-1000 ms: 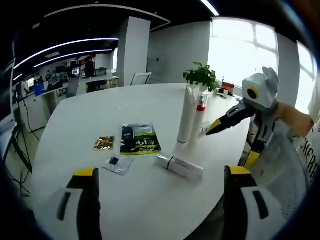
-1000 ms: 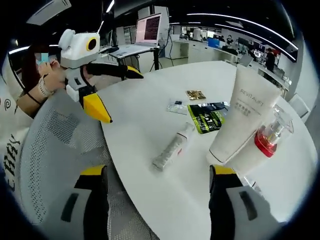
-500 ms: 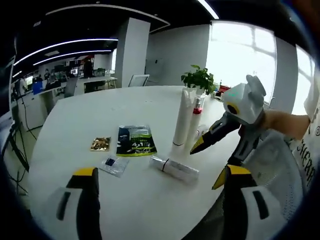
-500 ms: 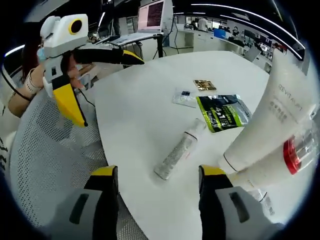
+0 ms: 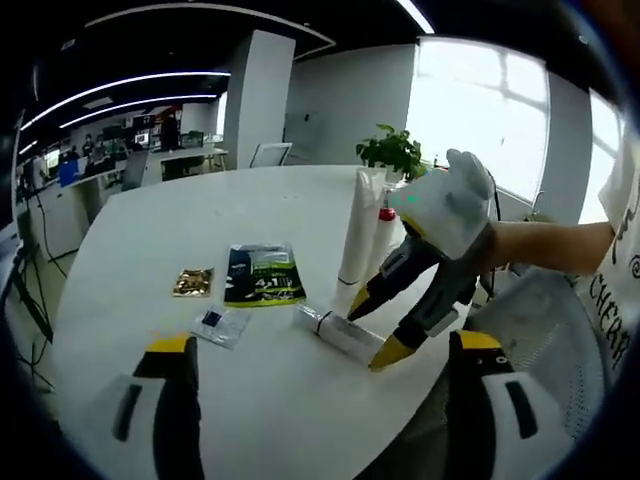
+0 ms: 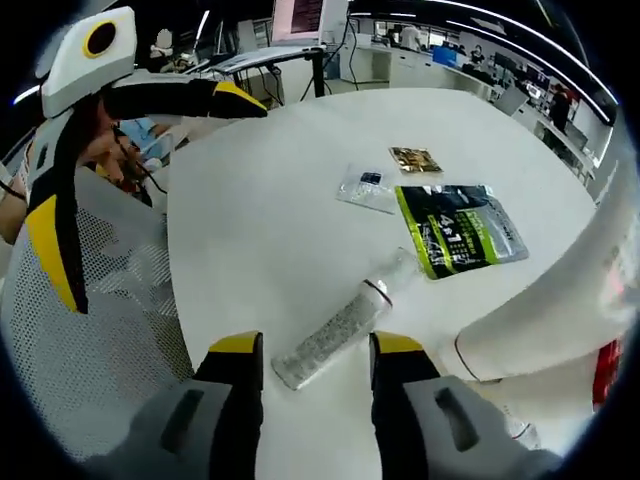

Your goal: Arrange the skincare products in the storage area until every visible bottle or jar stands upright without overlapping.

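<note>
I see the clear tube point(image 6: 345, 327) lying on its side on the white table point(image 6: 260, 230), near the edge closest to me. My right gripper point(image 6: 312, 352) has its jaws spread on either side of the tube's flat end; I cannot tell whether they touch it. From the left gripper view, the right gripper point(image 5: 378, 325) straddles the same tube point(image 5: 345, 332). Just behind it a tall white tube point(image 5: 354, 241) stands upright beside a red-collared bottle point(image 5: 384, 240). Farther off lie a green sachet point(image 6: 458, 229), a small clear packet point(image 6: 366, 188) and a gold packet point(image 6: 415, 159). My left gripper point(image 5: 325, 352) has its jaws wide apart, holding nothing.
</note>
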`<state>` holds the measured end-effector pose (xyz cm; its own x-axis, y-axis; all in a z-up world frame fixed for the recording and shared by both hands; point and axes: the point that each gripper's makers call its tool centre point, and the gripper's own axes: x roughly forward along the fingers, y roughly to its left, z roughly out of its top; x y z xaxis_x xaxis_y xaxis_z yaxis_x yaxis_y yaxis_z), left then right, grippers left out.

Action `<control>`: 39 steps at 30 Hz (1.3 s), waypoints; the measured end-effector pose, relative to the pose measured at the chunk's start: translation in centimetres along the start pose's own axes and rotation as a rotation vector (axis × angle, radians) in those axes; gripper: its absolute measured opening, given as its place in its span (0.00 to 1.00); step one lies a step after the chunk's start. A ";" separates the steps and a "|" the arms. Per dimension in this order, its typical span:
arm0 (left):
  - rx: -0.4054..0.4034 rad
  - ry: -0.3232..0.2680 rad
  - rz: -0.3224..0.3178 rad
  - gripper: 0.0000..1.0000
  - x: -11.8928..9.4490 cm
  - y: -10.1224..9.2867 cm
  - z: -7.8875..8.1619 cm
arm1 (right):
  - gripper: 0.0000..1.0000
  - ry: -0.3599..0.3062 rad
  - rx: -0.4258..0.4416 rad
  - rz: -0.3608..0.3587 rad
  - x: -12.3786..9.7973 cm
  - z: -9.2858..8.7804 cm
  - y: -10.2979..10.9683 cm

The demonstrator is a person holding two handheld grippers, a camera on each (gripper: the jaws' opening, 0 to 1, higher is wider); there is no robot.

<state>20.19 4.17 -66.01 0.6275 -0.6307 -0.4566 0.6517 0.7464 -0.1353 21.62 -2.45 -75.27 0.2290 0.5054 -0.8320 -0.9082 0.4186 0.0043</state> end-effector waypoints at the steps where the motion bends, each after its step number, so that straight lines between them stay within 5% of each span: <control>1: 0.004 0.000 -0.002 0.99 0.0 -0.1 0.0 | 0.40 0.000 0.005 -0.001 0.3 0.1 -0.1; 9: 0.007 0.012 0.009 0.99 0.1 0.1 -0.3 | 0.30 0.013 -0.001 0.007 0.9 0.5 -0.8; 24: -0.004 0.007 0.011 0.99 0.1 0.1 -0.2 | 0.32 0.017 0.019 -0.002 2.2 2.1 -1.1; 32: -0.004 0.014 0.007 0.99 0.2 0.0 -0.3 | 0.26 0.057 -0.025 -0.009 2.9 1.5 -1.2; 39: -0.019 0.023 0.002 0.97 0.3 -0.2 -0.5 | 0.23 0.013 -0.011 -0.004 2.7 1.2 -1.4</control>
<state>20.06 3.91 -66.52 0.6185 -0.6244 -0.4772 0.6420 0.7516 -0.1514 23.91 -0.77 -76.84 0.2283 0.4942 -0.8388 -0.9111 0.4121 -0.0051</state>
